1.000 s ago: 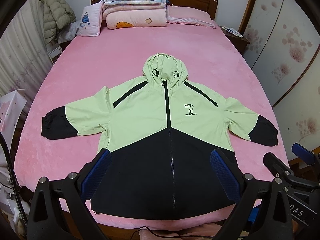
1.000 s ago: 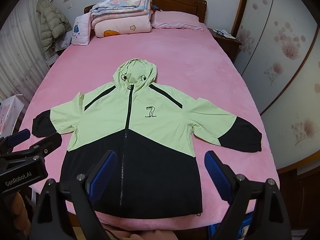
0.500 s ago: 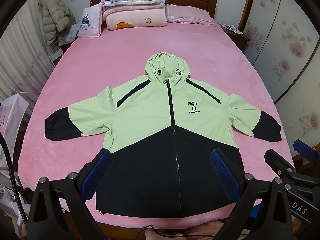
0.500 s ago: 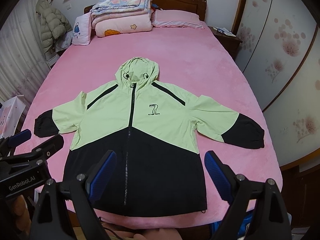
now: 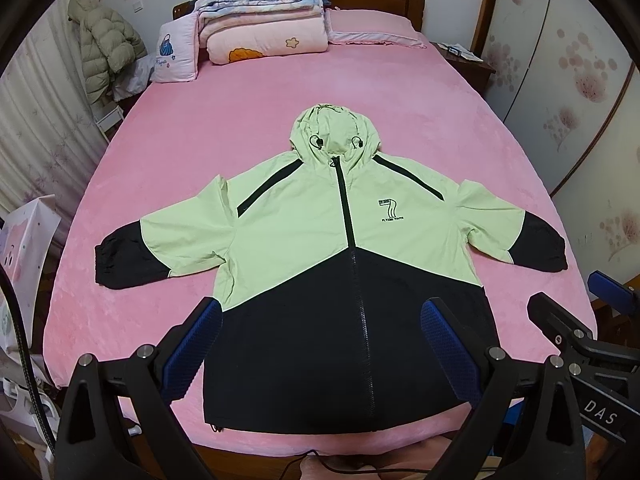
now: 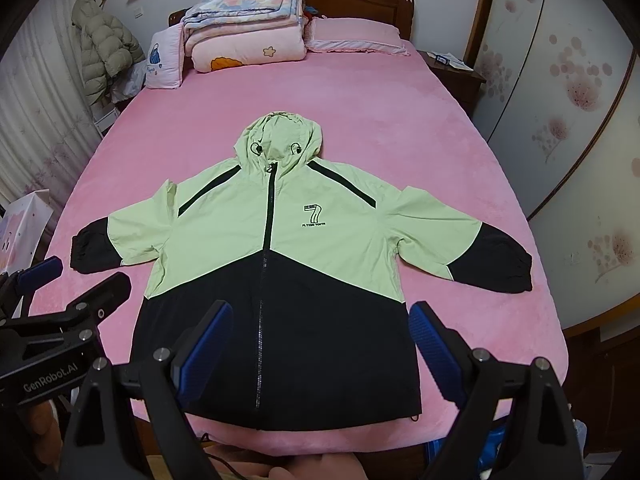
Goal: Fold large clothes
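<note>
While the left gripper (image 5: 320, 344) hangs above the near edge of the bed (image 5: 248, 128), its blue-padded fingers (image 5: 194, 346) stand wide apart with nothing between them, framing the black lower half of the jacket (image 5: 304, 224). That jacket lies face up and zipped on the pink cover, hood (image 5: 334, 130) pointing to the headboard, both sleeves spread out sideways. From this view the right gripper's body shows at the right margin, clear of the cloth. No fold is made yet, so I judge the task to be at its very start: the approach to a first grasp. A likely next move is to come down on a sleeve cuff (image 5: 120, 258) or a hem corner and carry it across the chest; thin shell fabric will want a pinch low to the cover.

Seen from the right wrist, the right gripper (image 6: 320, 344) is likewise released and empty, fingers (image 6: 434, 346) spread over the hem, with the left gripper's frame at the left edge. The right-hand cuff (image 6: 496, 260) lies near the bed's side.

The hem's middle runs behind the gripper frames in both views, and the dark shape at the bottom edge is possibly part of the person, but too cropped to say.
</note>
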